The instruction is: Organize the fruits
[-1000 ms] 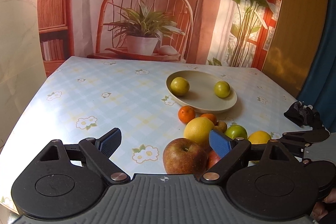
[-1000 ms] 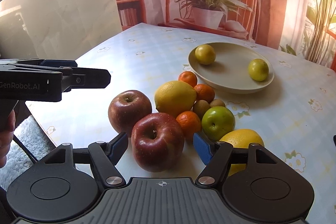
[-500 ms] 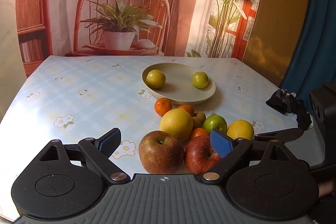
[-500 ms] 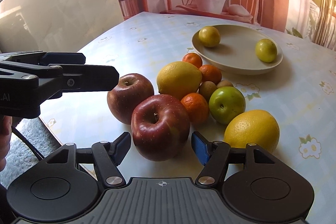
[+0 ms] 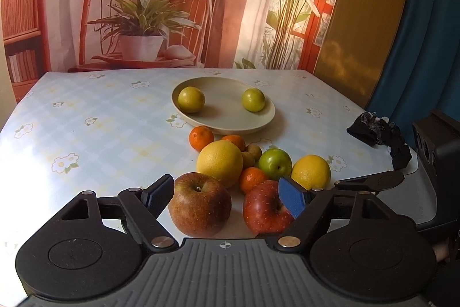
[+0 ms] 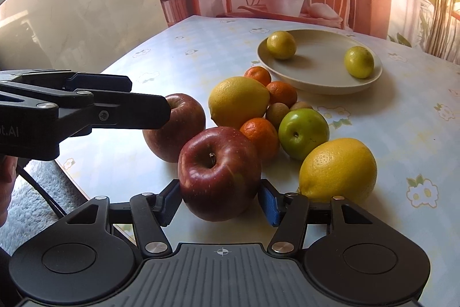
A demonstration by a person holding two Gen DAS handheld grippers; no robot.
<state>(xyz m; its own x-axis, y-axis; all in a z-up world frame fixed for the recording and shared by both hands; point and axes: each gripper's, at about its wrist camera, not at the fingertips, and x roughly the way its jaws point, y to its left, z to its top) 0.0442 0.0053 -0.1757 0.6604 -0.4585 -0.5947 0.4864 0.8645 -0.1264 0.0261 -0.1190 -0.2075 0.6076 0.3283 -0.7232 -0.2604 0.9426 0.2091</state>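
Observation:
A beige plate (image 5: 227, 125) (image 6: 325, 84) holds two yellow-green fruits at the table's far middle. In front of it lies a pile: two lemons, several tangerines, a green apple (image 6: 303, 133) and two red apples. My left gripper (image 5: 227, 193) is open around the brownish red apple (image 5: 199, 205), which stands on the table. My right gripper (image 6: 220, 202) is open, its pads at either side of the dark red apple (image 6: 220, 171). The left gripper also shows in the right wrist view (image 6: 86, 108), beside the brownish apple (image 6: 178, 127).
A flowered blue tablecloth (image 5: 95, 131) covers the table. A black cloth (image 5: 376, 131) lies at the right edge. A printed backdrop with a chair and plant hangs behind the table. The table's near edge (image 6: 74, 180) drops to a grey rug.
Both grippers have moved forward to the red apples. The right gripper's pads now flank the dark red apple; the left gripper's fingers now frame the brownish apple.

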